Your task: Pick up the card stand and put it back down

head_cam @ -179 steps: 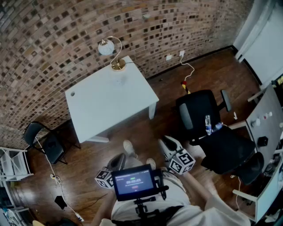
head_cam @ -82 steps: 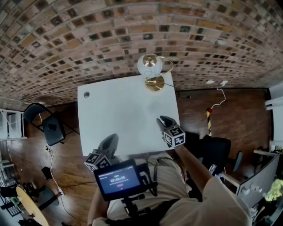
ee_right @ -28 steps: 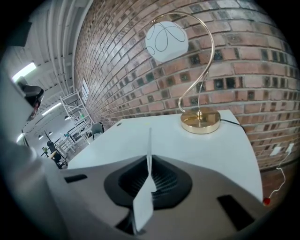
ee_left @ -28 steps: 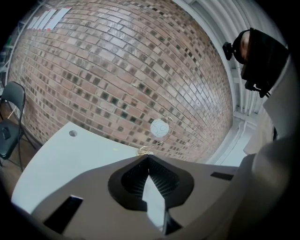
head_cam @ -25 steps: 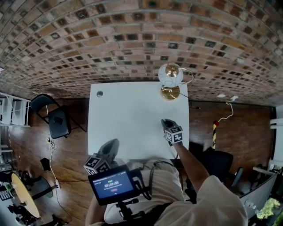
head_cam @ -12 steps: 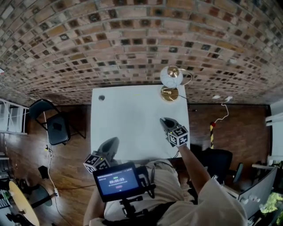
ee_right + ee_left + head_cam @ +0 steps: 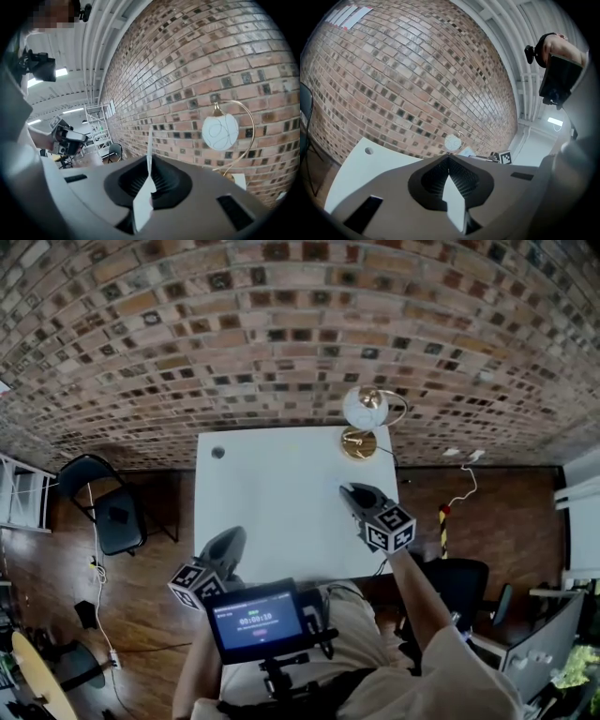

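You hold the card stand above the white desk, near the globe lamp, with the right gripper's fingers clamped on its thin edge. Your left gripper hangs at the desk's near edge, fingers together.

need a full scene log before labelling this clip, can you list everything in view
table: 1, white, centre, against the wall
lamp: 1, white globe on a brass base, table's far right corner
card stand: 1, thin and pale, between the right gripper's fingers
folding chair: 1, black, floor left of the table
office chair: 1, black, floor right of the table
cable: 1, white, floor at far right
brick wall: 1, brown, behind the table
screen: 1, black, on the person's chest rig
left gripper: 1, grey, fingers together, empty, over the table's near left corner
right gripper: 1, grey, shut on the card stand, over the table's right side
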Demonstrator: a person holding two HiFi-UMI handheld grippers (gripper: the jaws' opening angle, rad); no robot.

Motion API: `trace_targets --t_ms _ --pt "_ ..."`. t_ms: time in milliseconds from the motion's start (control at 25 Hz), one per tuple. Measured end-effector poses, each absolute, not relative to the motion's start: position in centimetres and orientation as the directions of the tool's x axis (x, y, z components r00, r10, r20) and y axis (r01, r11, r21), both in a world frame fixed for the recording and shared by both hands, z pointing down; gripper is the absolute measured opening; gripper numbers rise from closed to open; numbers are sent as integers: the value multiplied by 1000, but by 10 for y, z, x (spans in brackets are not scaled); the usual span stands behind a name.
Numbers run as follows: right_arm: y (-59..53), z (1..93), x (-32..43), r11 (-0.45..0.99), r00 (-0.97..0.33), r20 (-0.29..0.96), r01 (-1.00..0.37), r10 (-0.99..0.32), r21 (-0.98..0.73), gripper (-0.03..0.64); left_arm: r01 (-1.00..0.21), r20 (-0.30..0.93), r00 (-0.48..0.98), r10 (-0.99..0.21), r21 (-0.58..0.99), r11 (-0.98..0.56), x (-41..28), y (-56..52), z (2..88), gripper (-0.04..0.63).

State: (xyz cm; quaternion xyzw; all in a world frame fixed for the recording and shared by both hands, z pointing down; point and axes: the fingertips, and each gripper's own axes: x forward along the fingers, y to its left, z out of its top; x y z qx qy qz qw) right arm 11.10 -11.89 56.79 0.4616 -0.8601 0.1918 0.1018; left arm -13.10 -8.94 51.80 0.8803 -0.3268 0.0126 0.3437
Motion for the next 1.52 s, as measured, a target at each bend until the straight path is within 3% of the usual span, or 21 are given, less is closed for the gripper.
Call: trace_targets --t_ms 680,1240,1520 --pt "-113 421 74 635 -661 254 -750 -706 -186 23 -512 136 827 -546 584 -630 -153 -114 445 0" --pt "-86 346 30 811 -811 212 -574 -544 -115 21 -434 128 885 -447 573 -695 -155 -110 415 0" --pt "-69 358 9 888 -871 265 -450 -412 -98 23 -416 153 904 -400 537 -734 -148 -98 414 0"
